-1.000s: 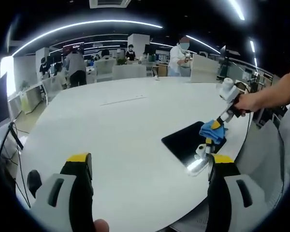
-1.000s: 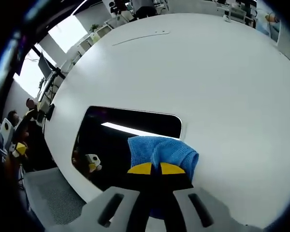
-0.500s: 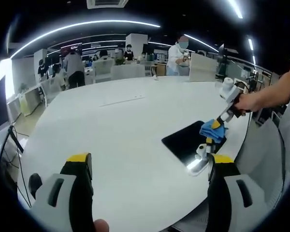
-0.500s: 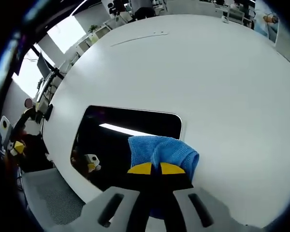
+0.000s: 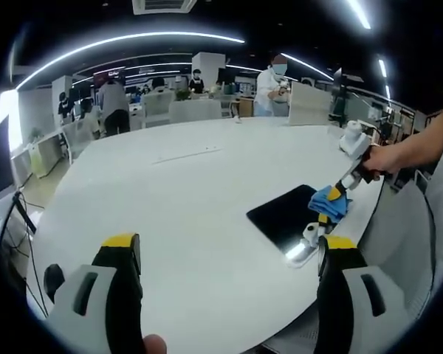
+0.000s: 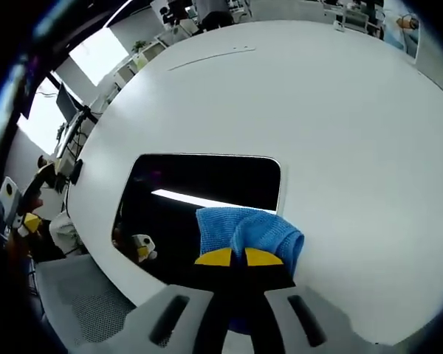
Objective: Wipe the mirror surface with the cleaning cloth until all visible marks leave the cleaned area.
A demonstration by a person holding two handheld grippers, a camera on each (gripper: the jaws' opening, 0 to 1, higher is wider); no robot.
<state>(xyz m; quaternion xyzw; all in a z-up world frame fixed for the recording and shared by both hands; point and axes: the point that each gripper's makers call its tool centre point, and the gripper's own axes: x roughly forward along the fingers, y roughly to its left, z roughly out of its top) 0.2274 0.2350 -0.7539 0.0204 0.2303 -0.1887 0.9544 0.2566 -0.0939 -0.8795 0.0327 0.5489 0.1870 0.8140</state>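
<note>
Two tongs at work: the right tongs (image 6: pixel 231 257), clamped on the blue cloth (image 6: pixel 247 230) at the mirror (image 6: pixel 207 184) near the surface (image 6: pixel 317 110) edge, risk wiping off-glass, while the left tongs (image 5: pixel 229 251) hang wide, empty.

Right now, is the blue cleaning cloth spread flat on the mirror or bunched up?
Bunched up. The cleaning cloth sits folded in a lump, pinched by the right gripper, over the near edge of the mirror.

Left tongs (image 5: pixel 225 254): grey bodies, black jaws, yellow tips; right tongs (image 6: pixel 231 257) apparently same
</note>
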